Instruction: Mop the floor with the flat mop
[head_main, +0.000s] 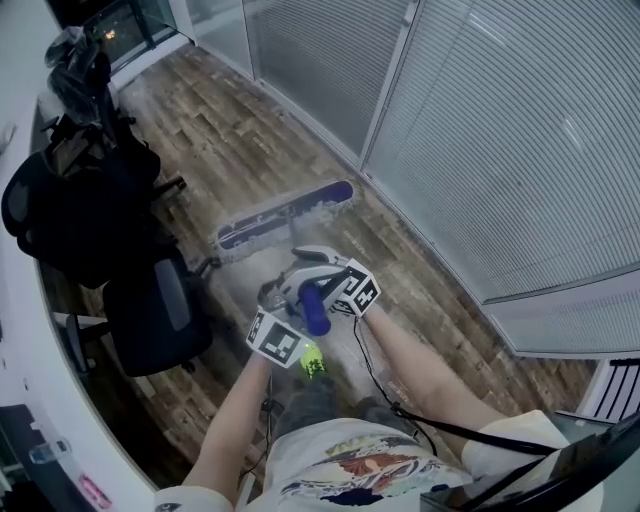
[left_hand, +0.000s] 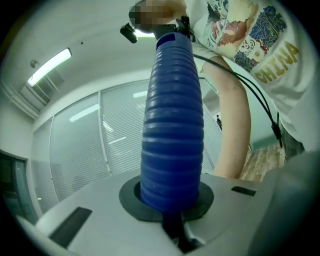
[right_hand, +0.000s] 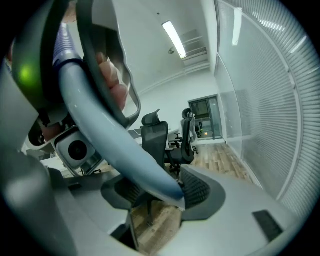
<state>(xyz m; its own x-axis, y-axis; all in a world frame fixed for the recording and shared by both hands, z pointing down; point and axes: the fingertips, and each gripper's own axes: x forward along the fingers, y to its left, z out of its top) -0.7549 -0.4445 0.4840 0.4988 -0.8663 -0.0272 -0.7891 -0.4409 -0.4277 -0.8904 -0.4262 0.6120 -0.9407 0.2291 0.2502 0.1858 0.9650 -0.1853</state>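
The flat mop's head, blue-edged with a pale pad, lies flat on the wooden floor ahead of me. Its handle rises towards me and ends in a blue ribbed grip. My left gripper is shut on that blue grip, which stands up between its jaws in the left gripper view. My right gripper sits just ahead on the handle. In the right gripper view the pale blue pole runs slantwise between the black pads, and the right gripper is shut on it.
Black office chairs and a chair piled with dark bags stand along the white desk at the left. A glass partition with blinds bounds the floor on the right. A black cable hangs by my arm.
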